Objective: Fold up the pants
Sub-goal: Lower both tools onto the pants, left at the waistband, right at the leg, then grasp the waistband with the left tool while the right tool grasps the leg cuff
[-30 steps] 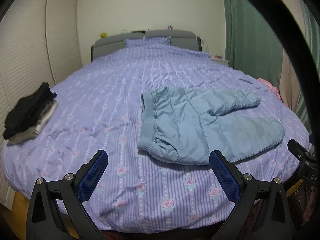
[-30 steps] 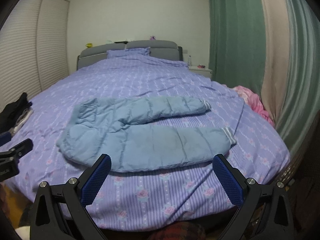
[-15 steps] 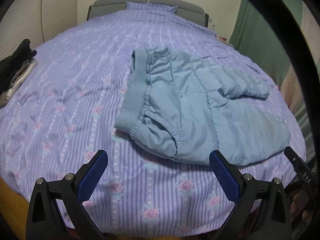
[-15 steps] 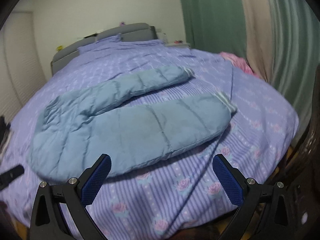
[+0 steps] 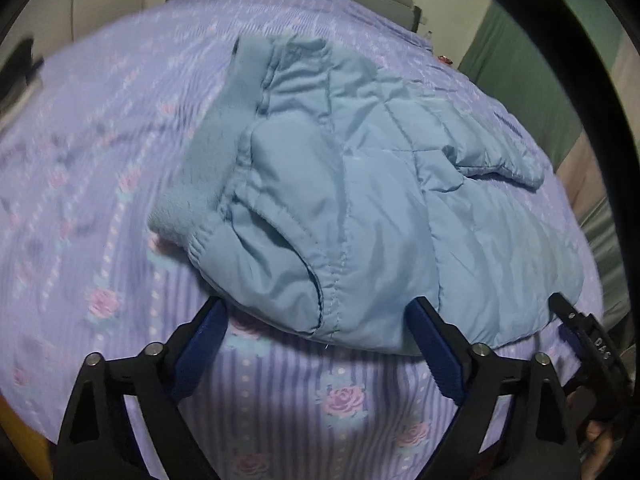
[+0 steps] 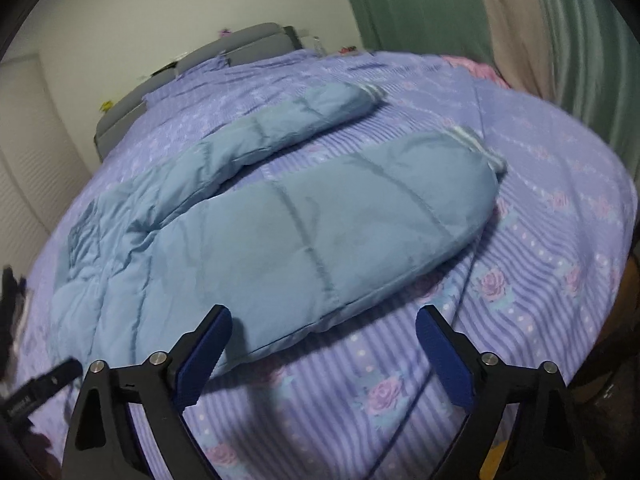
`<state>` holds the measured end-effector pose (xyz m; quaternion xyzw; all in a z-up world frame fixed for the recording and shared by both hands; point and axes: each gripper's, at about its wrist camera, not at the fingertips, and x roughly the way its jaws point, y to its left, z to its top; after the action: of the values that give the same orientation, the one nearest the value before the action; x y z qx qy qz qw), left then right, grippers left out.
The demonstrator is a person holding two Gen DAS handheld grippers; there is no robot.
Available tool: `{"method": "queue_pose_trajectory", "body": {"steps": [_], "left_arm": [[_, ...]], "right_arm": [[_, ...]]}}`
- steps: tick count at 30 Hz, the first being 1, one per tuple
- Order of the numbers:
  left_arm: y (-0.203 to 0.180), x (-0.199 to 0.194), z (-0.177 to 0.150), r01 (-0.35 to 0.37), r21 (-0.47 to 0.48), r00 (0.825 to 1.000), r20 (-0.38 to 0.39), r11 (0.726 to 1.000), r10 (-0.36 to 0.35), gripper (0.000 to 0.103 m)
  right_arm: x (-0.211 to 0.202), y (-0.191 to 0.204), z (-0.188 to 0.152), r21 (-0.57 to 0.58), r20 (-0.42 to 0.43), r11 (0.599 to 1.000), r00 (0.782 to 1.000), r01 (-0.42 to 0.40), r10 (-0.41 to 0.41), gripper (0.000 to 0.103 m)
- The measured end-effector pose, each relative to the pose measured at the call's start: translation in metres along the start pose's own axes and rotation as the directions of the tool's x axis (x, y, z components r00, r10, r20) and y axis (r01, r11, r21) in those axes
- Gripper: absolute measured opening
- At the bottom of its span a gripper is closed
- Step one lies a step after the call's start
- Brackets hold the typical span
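Light blue padded pants (image 5: 360, 200) lie flat on the purple bedspread (image 5: 100, 160), waistband to the left, the two legs spread to the right. My left gripper (image 5: 316, 332) is open, its blue pads straddling the near waist corner. In the right wrist view the near leg (image 6: 320, 232) lies across the middle and the far leg (image 6: 300, 124) bends away behind it. My right gripper (image 6: 324, 340) is open just above the near leg's lower edge, its left pad (image 6: 208, 344) over the fabric.
Dark clothes (image 5: 20, 68) lie at the bed's far left. A grey headboard (image 6: 192, 64) with a pillow stands at the back. Green and beige curtains (image 6: 560, 40) hang on the right, with pink cloth (image 6: 472, 66) at the bed's edge. The right gripper's tip (image 5: 588, 340) shows at the left view's right.
Both grippers have moved forward and down toward the pants, which now fill the views. The left one reached the waist corner, the right one the near leg. Both stayed open.
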<state>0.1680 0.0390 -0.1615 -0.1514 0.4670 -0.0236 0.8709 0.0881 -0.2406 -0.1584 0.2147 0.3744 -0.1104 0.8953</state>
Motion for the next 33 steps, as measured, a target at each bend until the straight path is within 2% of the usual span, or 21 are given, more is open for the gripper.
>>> {"method": "queue_pose_trajectory", "body": {"steps": [2,6,8,11,13,14,15,17,24,28,33], "left_arm": [[0.004,0.003,0.002,0.017,-0.034,1.0,-0.003,0.999,-0.017,0.083],[-0.003,0.0,0.005,-0.003,0.014,1.0,0.017,1.0,0.003,0.069],[-0.006,0.001,0.009,-0.01,0.017,1.0,0.015,1.0,0.01,0.056],[-0.005,-0.004,0.013,-0.005,0.01,1.0,0.02,1.0,0.005,0.04],[-0.005,-0.009,0.014,-0.006,0.018,1.0,0.029,1.0,0.005,0.034],[-0.006,-0.012,0.014,-0.011,0.029,0.999,0.039,1.0,0.01,0.03],[-0.007,-0.017,0.014,-0.02,0.04,0.999,0.049,0.999,0.018,0.029],[-0.008,-0.023,0.015,-0.02,0.044,0.998,0.065,0.999,0.017,0.025],[-0.013,-0.053,0.025,-0.047,0.078,0.987,0.157,0.996,0.035,0.019],[-0.005,-0.07,0.031,-0.06,0.044,0.978,0.2,0.997,0.05,0.017],[0.013,-0.072,0.032,-0.077,0.005,0.979,0.191,0.997,0.075,0.014]], "right_arm": [[0.006,-0.009,0.003,0.045,-0.016,0.999,1.0,-0.012,0.013,0.082],[0.012,-0.016,0.013,0.066,0.003,0.998,1.0,-0.006,0.006,0.082],[0.018,-0.016,0.019,0.068,0.0,0.998,1.0,-0.003,0.003,0.08],[0.025,-0.017,0.027,0.076,-0.027,0.997,0.999,-0.016,0.018,0.061],[0.025,-0.016,0.031,0.088,-0.043,0.996,0.999,-0.027,0.031,0.046],[0.023,-0.017,0.033,0.087,-0.041,0.996,0.999,-0.025,0.029,0.034],[0.019,-0.016,0.034,0.082,-0.035,0.996,0.999,-0.024,0.027,0.026],[0.006,-0.014,0.038,0.078,-0.004,0.996,0.999,-0.047,0.048,0.018],[-0.049,-0.001,0.058,0.082,0.119,0.987,0.984,-0.14,0.13,0.015],[-0.072,0.014,0.066,0.042,0.143,0.986,0.978,-0.158,0.151,0.015],[-0.085,0.033,0.062,-0.033,0.138,0.988,0.979,-0.149,0.153,0.015]]}}
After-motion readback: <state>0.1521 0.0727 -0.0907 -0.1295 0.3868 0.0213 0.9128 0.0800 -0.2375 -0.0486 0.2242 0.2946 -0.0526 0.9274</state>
